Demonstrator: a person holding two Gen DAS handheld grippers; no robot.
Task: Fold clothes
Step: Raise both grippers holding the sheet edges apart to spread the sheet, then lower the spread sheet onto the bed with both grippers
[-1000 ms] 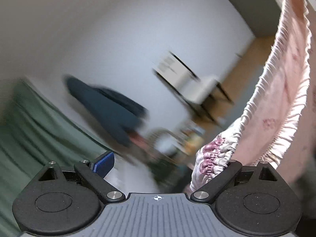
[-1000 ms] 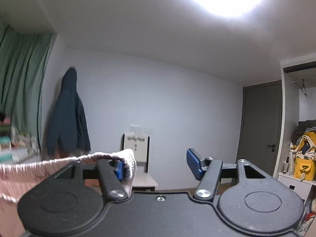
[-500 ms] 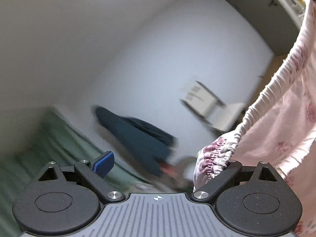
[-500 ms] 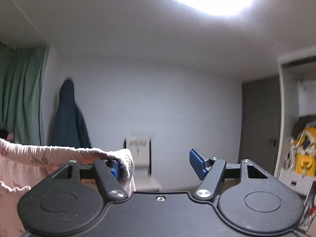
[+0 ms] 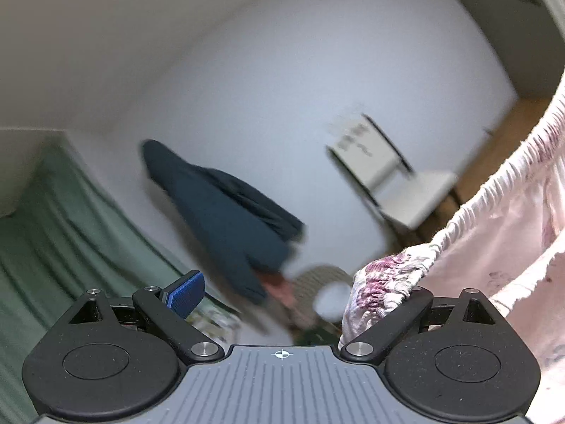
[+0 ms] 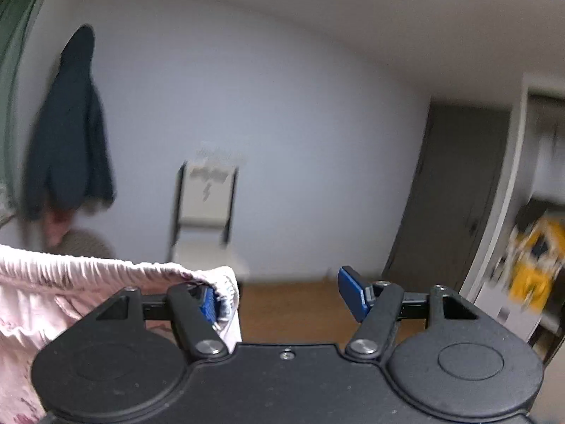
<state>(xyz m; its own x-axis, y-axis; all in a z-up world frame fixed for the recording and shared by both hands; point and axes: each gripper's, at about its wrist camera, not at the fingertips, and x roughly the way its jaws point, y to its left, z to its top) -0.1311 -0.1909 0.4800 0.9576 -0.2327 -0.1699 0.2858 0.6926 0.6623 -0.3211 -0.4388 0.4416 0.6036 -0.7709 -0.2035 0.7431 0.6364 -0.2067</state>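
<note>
Left gripper [image 5: 286, 289]: jaws set wide, elastic waistband of the pink floral garment [image 5: 494, 233] hooked over the right finger only. Right gripper [image 6: 282, 296]: jaws likewise wide, the waistband's other end draped over its left finger [image 6: 206, 305]. Garment [image 6: 53, 282] hangs in the air, stretched between both grippers, no surface beneath it visible. Background blurred: dark jacket [image 6: 70, 134] on wall, white chair [image 6: 206, 212] below

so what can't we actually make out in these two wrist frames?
- Pink garment: lower part cut off by the frame edge in both views.
- Left gripper's right pad: covered by the waistband.
- Yellow items on the shelf: motion-blurred.
- Folding surface: out of frame.
</note>
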